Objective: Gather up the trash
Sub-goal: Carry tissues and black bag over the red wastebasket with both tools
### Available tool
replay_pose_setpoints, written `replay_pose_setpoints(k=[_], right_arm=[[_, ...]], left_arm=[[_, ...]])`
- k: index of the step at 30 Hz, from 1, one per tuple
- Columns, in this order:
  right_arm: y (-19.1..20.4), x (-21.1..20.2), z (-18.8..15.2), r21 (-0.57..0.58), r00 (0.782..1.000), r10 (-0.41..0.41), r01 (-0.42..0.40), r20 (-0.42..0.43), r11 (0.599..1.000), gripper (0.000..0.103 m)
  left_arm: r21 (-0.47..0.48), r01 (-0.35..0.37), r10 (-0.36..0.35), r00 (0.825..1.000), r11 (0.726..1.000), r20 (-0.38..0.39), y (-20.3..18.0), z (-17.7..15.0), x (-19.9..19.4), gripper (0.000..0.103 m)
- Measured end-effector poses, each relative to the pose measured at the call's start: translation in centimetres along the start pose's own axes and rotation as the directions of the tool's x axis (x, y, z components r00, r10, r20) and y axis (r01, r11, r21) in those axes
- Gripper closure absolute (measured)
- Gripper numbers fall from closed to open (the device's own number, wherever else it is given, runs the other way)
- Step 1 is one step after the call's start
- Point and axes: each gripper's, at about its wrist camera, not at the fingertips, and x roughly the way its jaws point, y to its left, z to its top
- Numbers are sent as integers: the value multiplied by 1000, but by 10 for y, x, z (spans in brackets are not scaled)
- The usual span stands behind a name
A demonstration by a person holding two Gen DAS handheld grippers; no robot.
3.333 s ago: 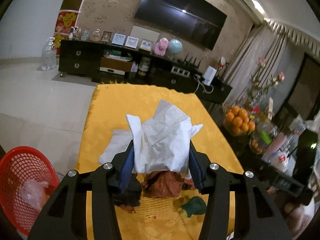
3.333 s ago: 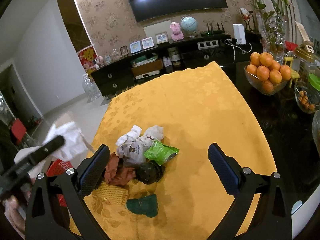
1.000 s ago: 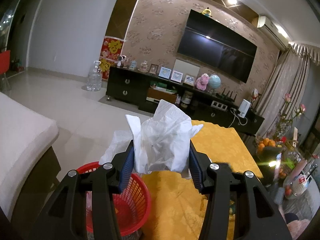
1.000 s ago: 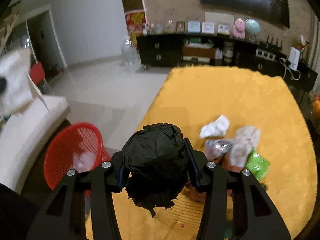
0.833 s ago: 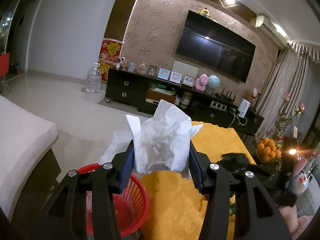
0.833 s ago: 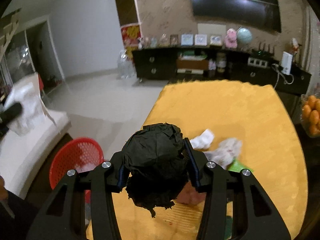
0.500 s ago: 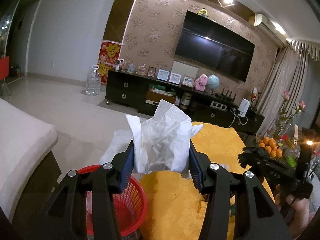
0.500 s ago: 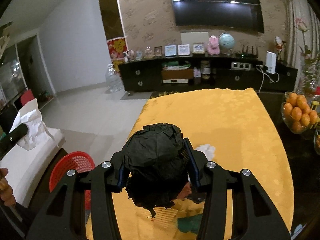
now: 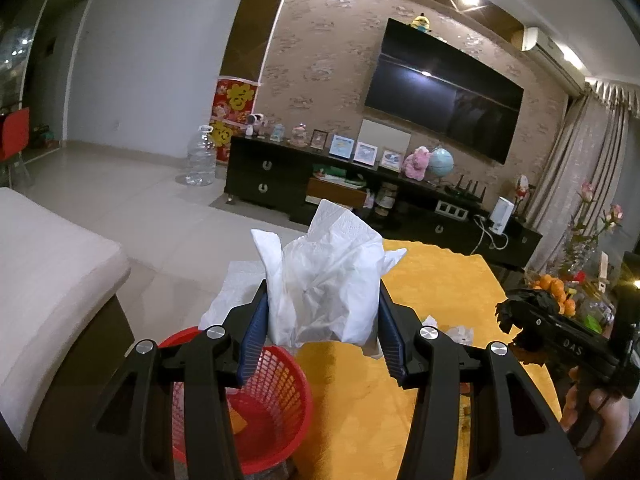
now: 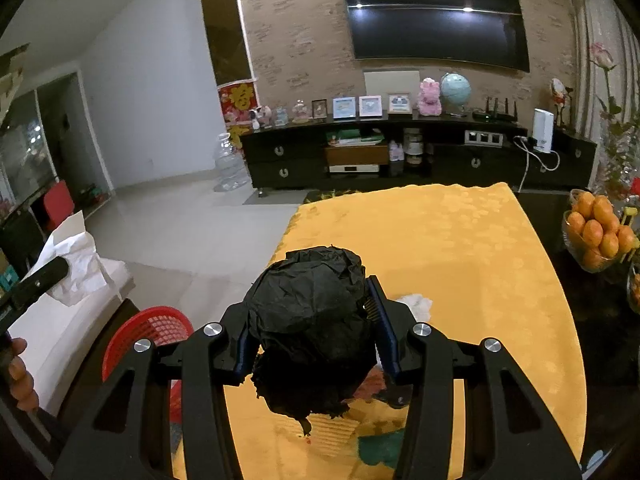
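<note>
Left wrist view: my left gripper (image 9: 320, 330) is clamped on a white tissue wad (image 9: 324, 276), with the red basket (image 9: 264, 404) just below and to its left. The wad looks light and soft and should drop freely.

Right wrist view: my right gripper (image 10: 310, 338) pinches a crumpled black paper ball (image 10: 310, 320) across its middle, above the yellow table (image 10: 460, 248), the basket down to its left. The ball looks light and crushable.

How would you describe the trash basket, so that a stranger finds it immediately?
Find the table with the yellow cloth. On the floor by its near left corner, beside a white cushioned seat, stands the basket. It is round, bright red plastic mesh, the only red container there.
</note>
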Motion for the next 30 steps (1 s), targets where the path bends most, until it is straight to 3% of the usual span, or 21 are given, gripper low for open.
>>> replay_pose_setpoints(k=[20, 30], right_arm=[[82, 48, -5, -101, 983, 149, -160, -106, 982, 56], [145, 72, 5, -175, 945, 278, -307, -174, 936, 56]], left_arm=[[-31, -125, 124, 992, 992, -33, 54, -9, -6, 56], [-35, -200, 197, 977, 979, -82, 76, -21, 3, 56]])
